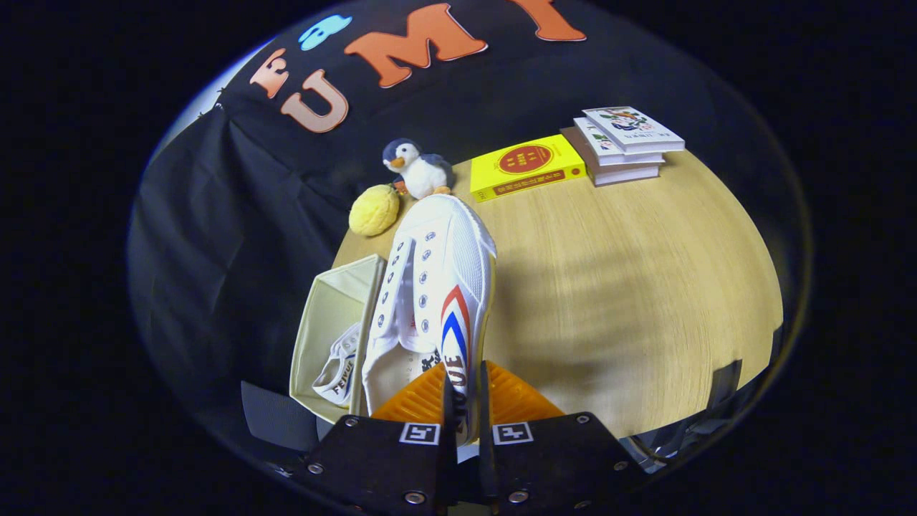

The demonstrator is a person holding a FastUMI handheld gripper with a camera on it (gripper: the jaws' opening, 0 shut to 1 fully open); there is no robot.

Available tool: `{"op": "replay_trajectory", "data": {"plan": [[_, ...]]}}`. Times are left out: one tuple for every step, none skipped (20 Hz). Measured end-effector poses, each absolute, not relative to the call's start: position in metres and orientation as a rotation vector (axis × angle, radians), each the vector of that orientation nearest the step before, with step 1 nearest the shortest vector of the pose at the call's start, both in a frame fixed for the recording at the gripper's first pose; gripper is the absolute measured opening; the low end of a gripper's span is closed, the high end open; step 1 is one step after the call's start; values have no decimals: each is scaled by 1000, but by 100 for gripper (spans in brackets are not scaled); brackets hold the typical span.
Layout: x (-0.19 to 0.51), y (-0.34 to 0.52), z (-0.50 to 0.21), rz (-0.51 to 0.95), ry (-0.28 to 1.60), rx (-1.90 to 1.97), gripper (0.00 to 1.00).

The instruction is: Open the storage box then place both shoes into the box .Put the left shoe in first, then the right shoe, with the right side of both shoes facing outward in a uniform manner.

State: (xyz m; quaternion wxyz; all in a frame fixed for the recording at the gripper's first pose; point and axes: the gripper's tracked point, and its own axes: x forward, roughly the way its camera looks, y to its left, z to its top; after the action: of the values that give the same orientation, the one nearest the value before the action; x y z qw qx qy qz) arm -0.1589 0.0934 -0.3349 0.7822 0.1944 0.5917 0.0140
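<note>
My gripper (pixel 464 401) is shut on the heel-side wall of a white canvas shoe (pixel 437 287) with red and blue stripes; both orange fingers (pixel 516 401) press on it. The shoe hangs in the air, toe pointing away from me, above the wooden table (pixel 630 287). Just left of it stands the open cream fabric storage box (pixel 333 308), at the table's left edge. Inside the box lies the other white shoe (pixel 340 369), partly hidden by the held shoe.
Beyond the shoe's toe sit a yellow ball (pixel 374 210) and a penguin plush (pixel 419 170). A yellow book (pixel 526 166) and a stack of books (pixel 623 143) lie at the far side. Black cloth wall rises behind the table.
</note>
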Motion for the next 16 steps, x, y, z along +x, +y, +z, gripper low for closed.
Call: {"op": "replay_trajectory", "data": {"plan": [[-156, 106, -331, 50, 1280, 418, 12], [-154, 119, -328, 77, 1282, 409, 12], [-152, 131, -325, 103, 1283, 401, 12], [-151, 145, -322, 134, 1285, 398, 12], [-148, 153, -318, 157, 1290, 407, 12], [-147, 167, -316, 177, 1296, 419, 12], [-146, 179, -315, 190, 1300, 423, 12], [-144, 189, -317, 200, 1304, 415, 12], [-143, 197, -319, 205, 1309, 400, 12], [-144, 206, -322, 208, 1318, 391, 12], [-144, 215, -326, 208, 1325, 388, 12], [-144, 222, -330, 204, 1334, 389, 12], [-145, 229, -334, 197, 1341, 388, 12], [-144, 234, -339, 190, 1348, 383, 12], [-144, 238, -344, 175, 1349, 377, 12], [-143, 242, -351, 167, 1351, 366, 12]]}}
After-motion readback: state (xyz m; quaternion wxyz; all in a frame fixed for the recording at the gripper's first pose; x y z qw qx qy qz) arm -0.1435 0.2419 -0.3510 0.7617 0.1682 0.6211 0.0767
